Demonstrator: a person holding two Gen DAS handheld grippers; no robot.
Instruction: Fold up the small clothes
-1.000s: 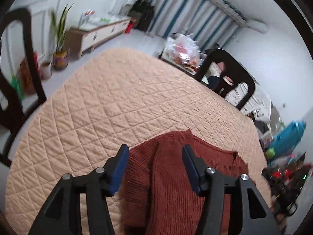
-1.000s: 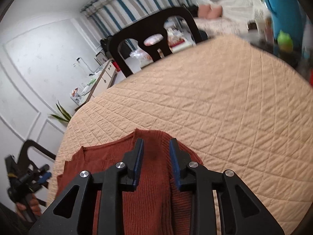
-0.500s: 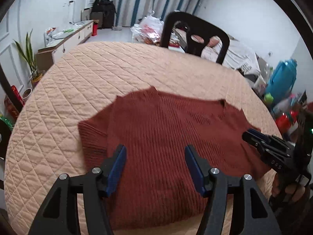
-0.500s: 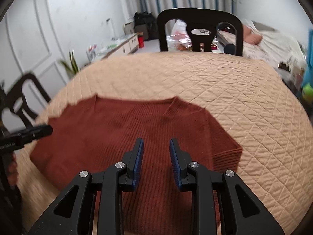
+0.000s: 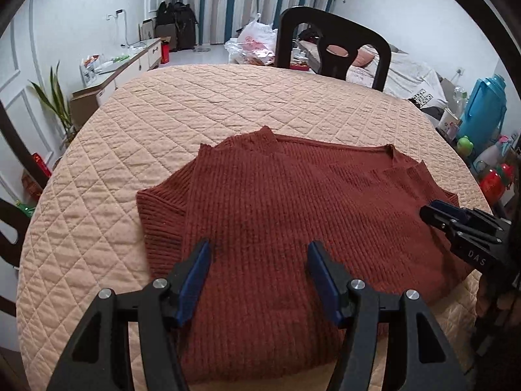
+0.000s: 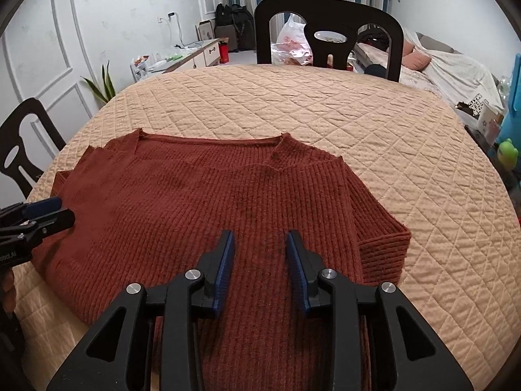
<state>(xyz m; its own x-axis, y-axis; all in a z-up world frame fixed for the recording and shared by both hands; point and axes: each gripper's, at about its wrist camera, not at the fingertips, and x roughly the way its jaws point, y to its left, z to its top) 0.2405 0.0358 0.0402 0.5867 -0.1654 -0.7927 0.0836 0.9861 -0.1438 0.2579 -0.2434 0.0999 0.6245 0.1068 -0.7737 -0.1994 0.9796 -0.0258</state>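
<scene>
— Where's the sweater (image 5: 276, 215)?

— Flat on the quilted tabletop (image 5: 228, 104), near its front edge, neckline toward the black chair (image 6: 329, 29).

— Your tongs?

— My left tongs (image 5: 259, 272) hang spread wide over the hem, gripping nothing. My right tongs (image 6: 259, 262) are parted more narrowly, also empty, above the knit.

The sweater's (image 5: 286, 215) near hem is hidden behind the left claw (image 5: 257, 262); in the right wrist view the left claw (image 6: 49, 211) is cut off by the edge
</scene>
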